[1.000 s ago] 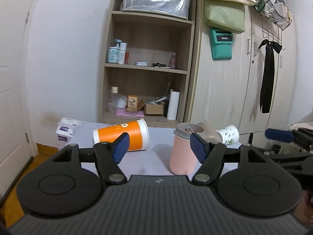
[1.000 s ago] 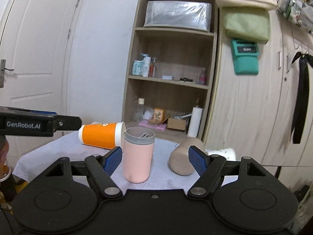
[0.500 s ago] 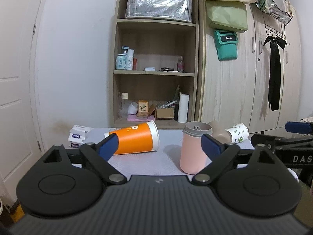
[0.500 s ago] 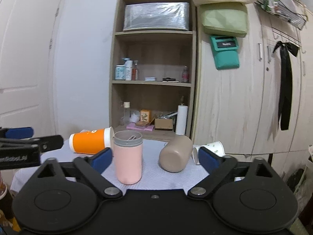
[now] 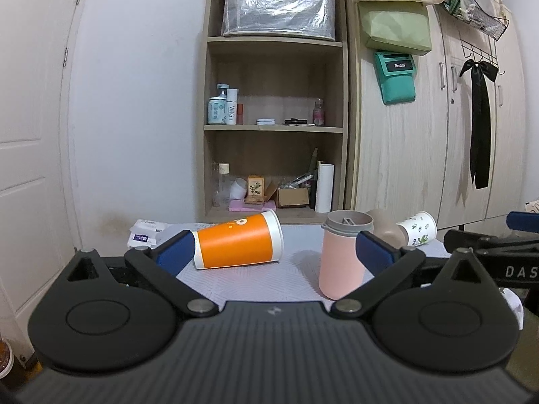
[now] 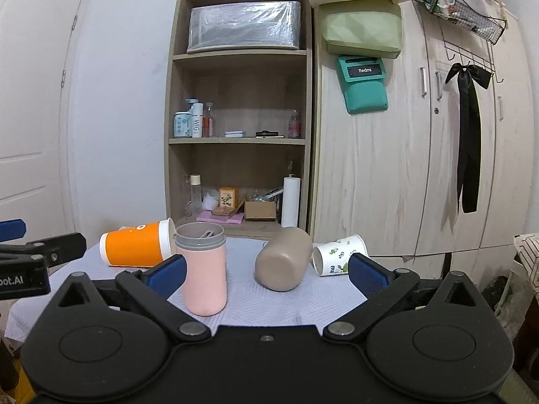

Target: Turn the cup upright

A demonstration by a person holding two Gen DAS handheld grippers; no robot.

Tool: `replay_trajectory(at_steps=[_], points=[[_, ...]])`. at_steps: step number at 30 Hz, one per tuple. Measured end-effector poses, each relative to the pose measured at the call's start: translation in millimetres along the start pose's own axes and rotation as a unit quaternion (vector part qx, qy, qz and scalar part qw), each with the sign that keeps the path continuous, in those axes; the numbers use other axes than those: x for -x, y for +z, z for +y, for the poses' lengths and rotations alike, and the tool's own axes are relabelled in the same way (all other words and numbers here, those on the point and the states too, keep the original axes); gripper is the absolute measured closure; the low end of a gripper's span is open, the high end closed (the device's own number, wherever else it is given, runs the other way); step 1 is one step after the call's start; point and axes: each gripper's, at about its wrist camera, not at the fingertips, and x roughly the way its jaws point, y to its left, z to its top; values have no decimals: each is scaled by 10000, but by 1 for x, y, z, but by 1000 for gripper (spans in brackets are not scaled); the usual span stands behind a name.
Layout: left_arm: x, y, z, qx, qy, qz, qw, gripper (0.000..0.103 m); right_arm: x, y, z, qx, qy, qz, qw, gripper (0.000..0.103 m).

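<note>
An orange paper cup [image 5: 237, 244] lies on its side on the small table, also in the right wrist view [image 6: 134, 244]. A pink cup with a grey rim [image 5: 343, 252] stands upright, also in the right wrist view [image 6: 203, 269]. A brown cup [image 6: 283, 259] lies on its side, its base toward me. A white floral paper cup [image 6: 338, 256] lies on its side beside it. My left gripper [image 5: 273, 252] is open and empty, in front of the orange and pink cups. My right gripper [image 6: 267, 274] is open and empty, in front of the pink and brown cups.
The table carries a pale patterned cloth [image 6: 256, 299]. A tissue packet [image 5: 145, 234] lies at its far left. A wooden shelf unit [image 6: 235, 128] and wardrobe doors [image 6: 404, 168] stand behind. A white door [image 5: 30, 155] is at the left.
Both grippers have opened wider and drawn back from the table and risen a little. The cups have not moved.
</note>
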Motion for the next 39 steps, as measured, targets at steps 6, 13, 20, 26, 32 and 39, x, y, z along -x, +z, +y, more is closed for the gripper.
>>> replay_trajectory(at_steps=[6, 13, 20, 26, 32, 39], points=[[-1, -2, -3, -77, 342, 6, 9994, 0, -1, -1, 0, -35, -15, -11, 10000, 0], [0, -3, -1, -53, 365, 63, 9993, 0, 0, -4, 2, -24, -92, -65, 9999, 0], [0, -5, -4, -183, 488, 90, 9986, 0, -2, -4, 1, -86, -131, 21, 9999, 0], [-1, -8, -8, -270, 555, 137, 9980, 0, -4, -4, 1, -119, -189, 121, 9997, 0], [-3, -8, -10, -321, 649, 187, 9972, 0, -5, -5, 0, -133, -216, 190, 9995, 0], [-3, -11, -12, -355, 670, 227, 9969, 0, -5, -6, 0, -111, -226, 211, 9995, 0]])
